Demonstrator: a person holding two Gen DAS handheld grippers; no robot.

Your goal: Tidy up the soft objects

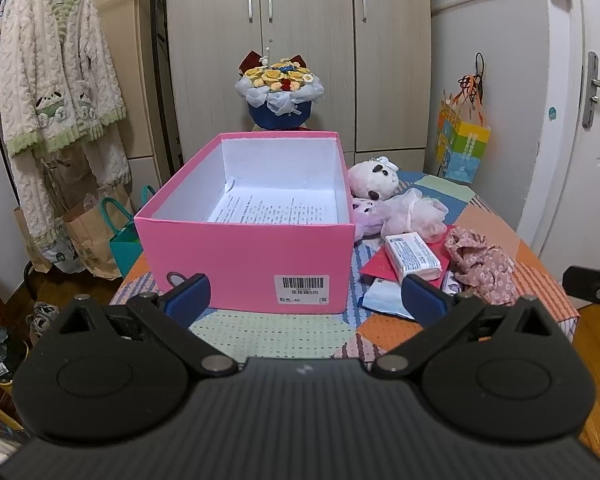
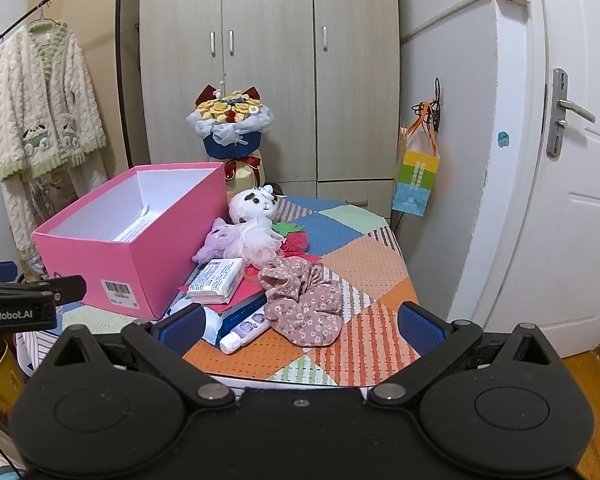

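Observation:
An open pink box with a printed sheet inside stands on the patchwork table. To its right lie a white panda plush, a purple plush with white tulle, a red strawberry plush, a floral pink cloth and a tissue pack. My left gripper is open in front of the box with nothing between its fingers. Open and also holding nothing, my right gripper hovers at the table's near edge, just short of the floral cloth.
A flower bouquet stands behind the box. A tube, red card and blue packet lie among the soft things. A clothes rack with a robe is at left, a door at right.

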